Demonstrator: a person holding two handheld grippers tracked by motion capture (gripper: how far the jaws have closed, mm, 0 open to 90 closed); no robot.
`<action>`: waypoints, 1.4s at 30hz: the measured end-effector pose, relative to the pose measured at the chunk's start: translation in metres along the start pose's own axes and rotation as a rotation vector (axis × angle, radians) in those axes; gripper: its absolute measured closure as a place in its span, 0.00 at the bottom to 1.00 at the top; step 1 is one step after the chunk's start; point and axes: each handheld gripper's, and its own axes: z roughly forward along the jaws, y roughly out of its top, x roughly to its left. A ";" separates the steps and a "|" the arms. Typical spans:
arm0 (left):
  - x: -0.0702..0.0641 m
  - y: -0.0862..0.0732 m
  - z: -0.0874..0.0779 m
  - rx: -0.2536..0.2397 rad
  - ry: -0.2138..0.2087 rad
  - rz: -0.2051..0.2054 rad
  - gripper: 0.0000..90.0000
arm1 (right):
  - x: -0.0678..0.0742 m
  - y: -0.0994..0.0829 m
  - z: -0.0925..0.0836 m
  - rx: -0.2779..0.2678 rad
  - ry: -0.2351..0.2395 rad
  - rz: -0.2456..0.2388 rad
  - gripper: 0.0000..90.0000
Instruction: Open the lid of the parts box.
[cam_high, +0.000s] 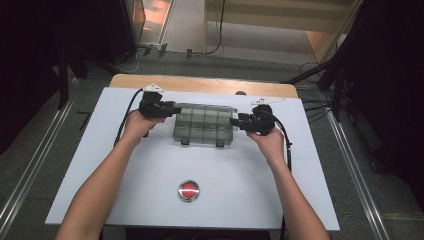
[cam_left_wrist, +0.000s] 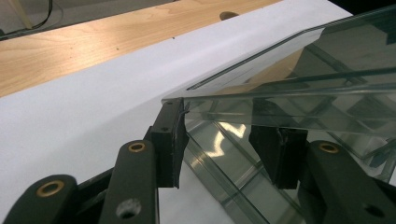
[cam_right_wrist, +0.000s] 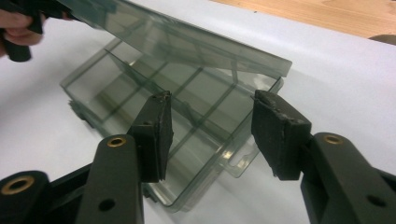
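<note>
From the high view, a clear plastic box with compartments lies in the middle of the white table, with a red button nearer the person and well apart from it. The left gripper is at the box's left end and the right gripper at its right end, each held in one of the person's hands. In the left gripper view, the jaws stand half apart around the corner of the lid, which is raised and tilted over the tray; one pad touches the lid's edge, but whether both pads press on it I cannot tell. In the right gripper view, the jaws stand open with nothing between the pads, just short of the box's near end, and the lid hangs partway up over empty compartments, with the left gripper at its far corner. The step in hand looks like opening the box: the left side lifts the lid while the right has let go. Next, the lid probably needs swinging fully back, with the right gripper steadying the tray so it doesn't slide.
</note>
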 end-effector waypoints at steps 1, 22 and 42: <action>0.000 0.000 0.000 0.000 -0.002 0.000 0.61 | 0.000 0.000 0.001 -0.002 -0.007 -0.001 0.53; -0.005 0.004 0.000 -0.040 0.002 0.009 0.61 | -0.005 0.016 0.018 -0.130 -0.062 -0.052 0.62; -0.007 0.009 -0.001 -0.049 0.026 0.001 0.61 | -0.014 0.026 0.026 -0.136 -0.084 -0.052 0.66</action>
